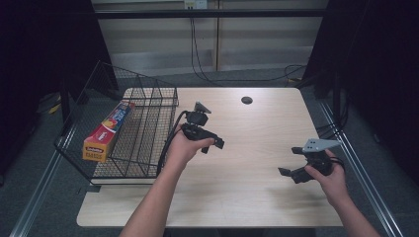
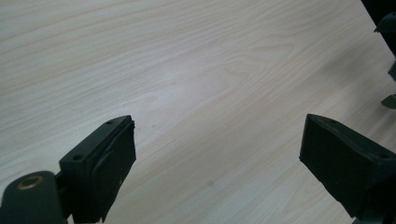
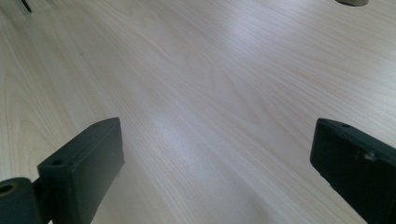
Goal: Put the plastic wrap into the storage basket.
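Note:
My left gripper (image 1: 213,144) hangs over the middle of the light wooden table (image 1: 247,128), just right of the wire basket (image 1: 143,129). In the left gripper view its jaws (image 2: 217,158) stand wide apart over bare wood with nothing between them. Near the table's right side my right gripper (image 1: 289,170) is held low, pointing left, a grey three-cornered plate (image 1: 320,144) on top. The right gripper view has its jaws (image 3: 217,163) spread wide over bare wood, also empty. Inside the basket lies a long orange and blue box (image 1: 107,131).
The black wire basket sits on the table's left edge and overhangs it. A dark round hole (image 1: 246,100) marks the table's far side. Cables (image 1: 197,54) run along the floor behind. The other gripper's tips (image 2: 390,65) show at the right edge of the left gripper view.

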Available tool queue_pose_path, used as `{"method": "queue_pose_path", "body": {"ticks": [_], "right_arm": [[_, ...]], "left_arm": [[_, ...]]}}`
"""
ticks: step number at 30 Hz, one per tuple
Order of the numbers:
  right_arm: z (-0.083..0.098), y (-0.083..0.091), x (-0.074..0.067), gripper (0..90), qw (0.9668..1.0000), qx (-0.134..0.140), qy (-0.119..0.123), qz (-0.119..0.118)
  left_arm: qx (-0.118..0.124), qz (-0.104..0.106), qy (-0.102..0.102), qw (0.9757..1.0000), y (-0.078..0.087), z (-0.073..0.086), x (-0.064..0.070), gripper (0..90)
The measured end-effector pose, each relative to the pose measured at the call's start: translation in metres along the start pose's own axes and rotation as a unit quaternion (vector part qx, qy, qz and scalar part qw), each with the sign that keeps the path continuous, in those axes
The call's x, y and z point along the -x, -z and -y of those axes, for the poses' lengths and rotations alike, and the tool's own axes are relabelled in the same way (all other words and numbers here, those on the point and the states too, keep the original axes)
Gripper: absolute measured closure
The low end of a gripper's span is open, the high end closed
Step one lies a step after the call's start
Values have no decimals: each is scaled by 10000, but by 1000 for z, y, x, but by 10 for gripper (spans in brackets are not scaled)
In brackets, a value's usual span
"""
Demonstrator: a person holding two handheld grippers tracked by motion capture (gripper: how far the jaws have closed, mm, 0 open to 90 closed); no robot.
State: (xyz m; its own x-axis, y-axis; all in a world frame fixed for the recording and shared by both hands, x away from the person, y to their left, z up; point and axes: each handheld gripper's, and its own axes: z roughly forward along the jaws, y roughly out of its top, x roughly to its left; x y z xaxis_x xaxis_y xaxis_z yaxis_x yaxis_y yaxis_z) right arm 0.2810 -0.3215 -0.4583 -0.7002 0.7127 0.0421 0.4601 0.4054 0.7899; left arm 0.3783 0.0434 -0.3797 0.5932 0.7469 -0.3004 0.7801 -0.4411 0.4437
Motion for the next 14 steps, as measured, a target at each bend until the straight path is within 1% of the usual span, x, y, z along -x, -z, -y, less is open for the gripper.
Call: {"method": "queue_pose_path", "body": {"ticks": [5, 6, 8, 9, 10, 13, 14], "right_arm": [[0, 0, 0, 26, 10000, -20, -1, -27], [0, 0, 0, 26, 10000, -26, -2, -61], [0, -1, -1, 26, 10000, -36, 13, -57], [0, -1, -1, 26, 10000, -42, 19, -39], [1, -1, -1, 26, 10000, -47, 25, -40], [1, -1, -1, 26, 10000, -38, 28, -10], [1, -1, -1, 26, 10000, -42, 20, -14]], "left_arm": [[-73, 11, -90, 9999, -10, 7, 4, 106], [-58, 44, -126, 9999, -13, 9, 5, 106], [-28, 40, -123, 9999, -17, 13, 6, 106], [-65, 28, -205, 9998, -18, 14, 6, 106], [-53, 17, -189, 9998, -20, 16, 6, 105], [1, -8, -245, 9997, -25, 21, 5, 100], [6, 15, -225, 9997, -27, 23, 5, 98]]}}
